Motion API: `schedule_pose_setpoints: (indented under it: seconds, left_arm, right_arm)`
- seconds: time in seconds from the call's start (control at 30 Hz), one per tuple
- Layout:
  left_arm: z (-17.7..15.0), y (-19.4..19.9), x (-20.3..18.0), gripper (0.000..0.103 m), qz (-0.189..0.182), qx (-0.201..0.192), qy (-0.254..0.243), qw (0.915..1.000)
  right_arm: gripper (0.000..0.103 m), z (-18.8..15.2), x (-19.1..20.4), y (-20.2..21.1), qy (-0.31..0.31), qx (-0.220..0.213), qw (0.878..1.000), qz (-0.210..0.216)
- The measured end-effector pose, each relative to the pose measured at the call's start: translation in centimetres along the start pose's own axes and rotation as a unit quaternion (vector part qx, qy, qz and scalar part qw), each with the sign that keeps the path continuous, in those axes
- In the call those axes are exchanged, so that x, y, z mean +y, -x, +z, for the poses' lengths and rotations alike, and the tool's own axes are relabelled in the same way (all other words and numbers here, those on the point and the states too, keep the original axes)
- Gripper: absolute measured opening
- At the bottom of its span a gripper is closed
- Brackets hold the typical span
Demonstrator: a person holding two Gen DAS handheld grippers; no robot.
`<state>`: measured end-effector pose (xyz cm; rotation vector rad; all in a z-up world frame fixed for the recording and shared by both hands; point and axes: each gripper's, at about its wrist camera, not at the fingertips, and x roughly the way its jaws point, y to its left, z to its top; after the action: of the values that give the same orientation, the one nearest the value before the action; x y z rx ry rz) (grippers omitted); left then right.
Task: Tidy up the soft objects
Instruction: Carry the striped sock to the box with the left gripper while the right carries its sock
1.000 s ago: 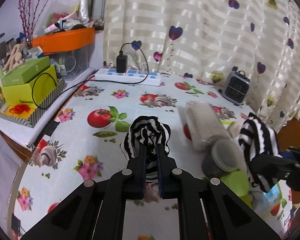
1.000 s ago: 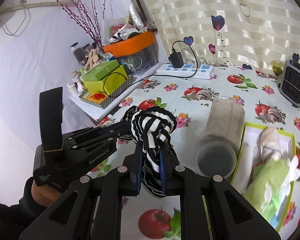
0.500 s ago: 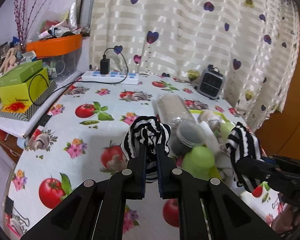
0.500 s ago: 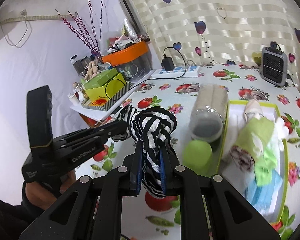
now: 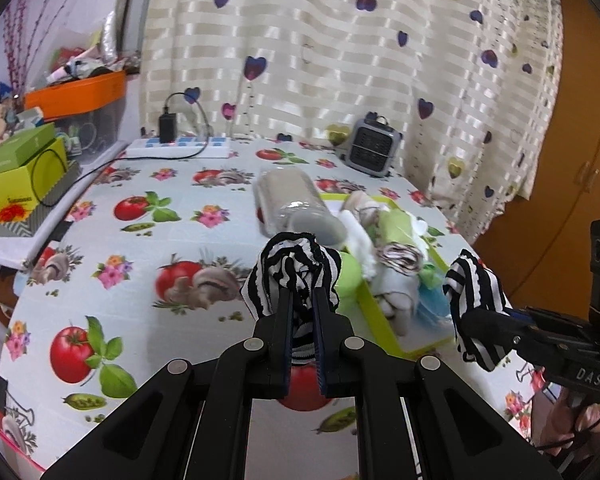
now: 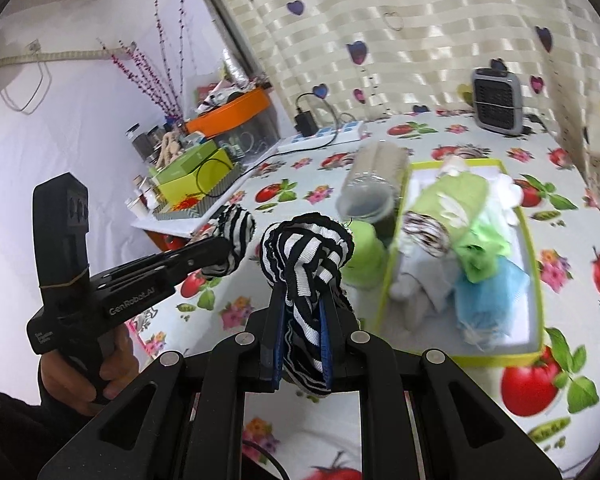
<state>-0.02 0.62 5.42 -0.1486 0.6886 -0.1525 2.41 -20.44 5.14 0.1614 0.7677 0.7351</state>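
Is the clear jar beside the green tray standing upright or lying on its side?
Lying on its side. The clear jar rests lengthwise on the tablecloth beside the green tray, its round end facing the camera.

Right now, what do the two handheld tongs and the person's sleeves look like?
Both tongs, left and right, are matte black linkage frames with silver rivets and blue-edged finger pads. White lettering marks each body, and the left carries a boxy black top block. The left sleeve is dark.

Both grippers have swung across the table toward its right edge: the left gripper (image 5: pixel 302 304) now hangs beside the green-rimmed tray (image 5: pixel 384 320), where a second ago it faced the power strip (back edge). The right gripper (image 6: pixel 303 312) now looks into that tray.
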Motion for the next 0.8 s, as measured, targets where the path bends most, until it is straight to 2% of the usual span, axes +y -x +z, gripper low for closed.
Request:
schedule_pose_setpoints:
  seconds: [0.27,0.43,0.8]
  left_arm:
    - [0.5,-0.9,-2.7,0.009,-0.042,0.006,-0.025,0.9988]
    - [1.1,-2.5,-4.5,0.009,-0.068,0.016,-0.039,0.9967]
    - [1.2,-6.7,-9.0,0.009,-0.127,0.047,-0.081,0.9874]
  right_arm:
    - [0.015,-0.3,-2.5,2.0,-0.025,-0.016,0.999,-0.023]
    - [0.015,0.2,-5.2,3.1,-0.050,-0.029,0.997,-0.052]
    - [0.015,0.6,-9.3,2.9,-0.082,-0.025,0.992,-0.090]
